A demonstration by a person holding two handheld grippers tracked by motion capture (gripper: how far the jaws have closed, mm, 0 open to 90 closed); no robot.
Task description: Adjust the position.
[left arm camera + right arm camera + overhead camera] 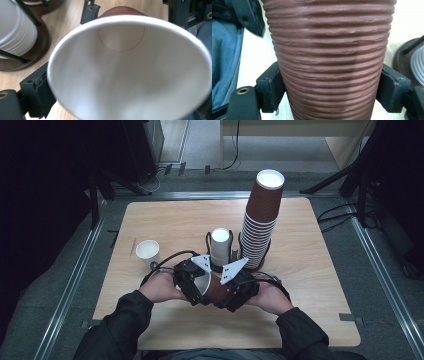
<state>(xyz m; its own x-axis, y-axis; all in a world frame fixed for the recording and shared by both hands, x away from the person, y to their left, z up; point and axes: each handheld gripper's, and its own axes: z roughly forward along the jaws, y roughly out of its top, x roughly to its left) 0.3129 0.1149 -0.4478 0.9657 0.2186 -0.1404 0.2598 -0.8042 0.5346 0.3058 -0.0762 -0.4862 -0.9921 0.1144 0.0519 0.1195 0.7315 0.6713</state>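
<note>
A brown ribbed paper cup lies on its side in the air just above the near middle of the wooden table, held between two hand-held grippers, its white-lined mouth facing the person's left. The right gripper has its two black pads pressed against opposite sides of the cup's corrugated wall, pinching it firmly near the narrow end. The left gripper sits at the cup's mouth: one jaw pad lies against the outside of the rim, but the other jaw is hidden by the cup, so it is hard to tell whether that gripper pinches the rim or merely rests beside it. Just behind the grippers stands a wire-and-wood holder with a short stack of white cups; touching its right side rises a tall stack of brown cups. A single white cup stands apart to the left. To handle this step well, the right grip should stay gentle enough not to crush the paper wall, while the left jaws work squarely at the rim and move along the cup's axis, not sideways.
</note>
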